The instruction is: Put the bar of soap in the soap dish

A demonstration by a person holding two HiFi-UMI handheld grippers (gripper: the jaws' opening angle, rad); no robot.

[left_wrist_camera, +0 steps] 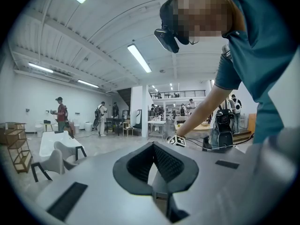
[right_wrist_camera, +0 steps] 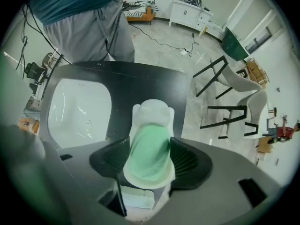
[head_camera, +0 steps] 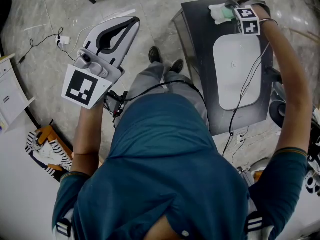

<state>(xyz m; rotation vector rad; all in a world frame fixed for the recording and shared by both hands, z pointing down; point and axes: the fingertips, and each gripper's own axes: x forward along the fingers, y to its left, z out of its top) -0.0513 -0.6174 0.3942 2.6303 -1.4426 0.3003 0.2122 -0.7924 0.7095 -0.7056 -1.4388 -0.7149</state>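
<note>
Left claw (head_camera: 133,21): up at 10 o'clock in the head view, off the worktop (head_camera: 200,59). Its jaws are together with nothing in them. It's not in play.

Right claw (right_wrist_camera: 149,140): points down at the worktop's far corner, 1 o'clock in the head view. Jaws wide, one on each side of the soap dish (right_wrist_camera: 152,108). The green bar of soap (right_wrist_camera: 150,153) lies lengthwise in the dish, dead centre between the pads. The dish rim is just beside both pads, with no squeeze showing. The basin (right_wrist_camera: 79,111) is at 9 o'clock of the dish.

Step, my read: the bar is placed and you're at release. Next, hold the jaws wide and lift straight up. Don't snag the rim at 3 or 9 o'clock, or you'll drag the dish.
</note>
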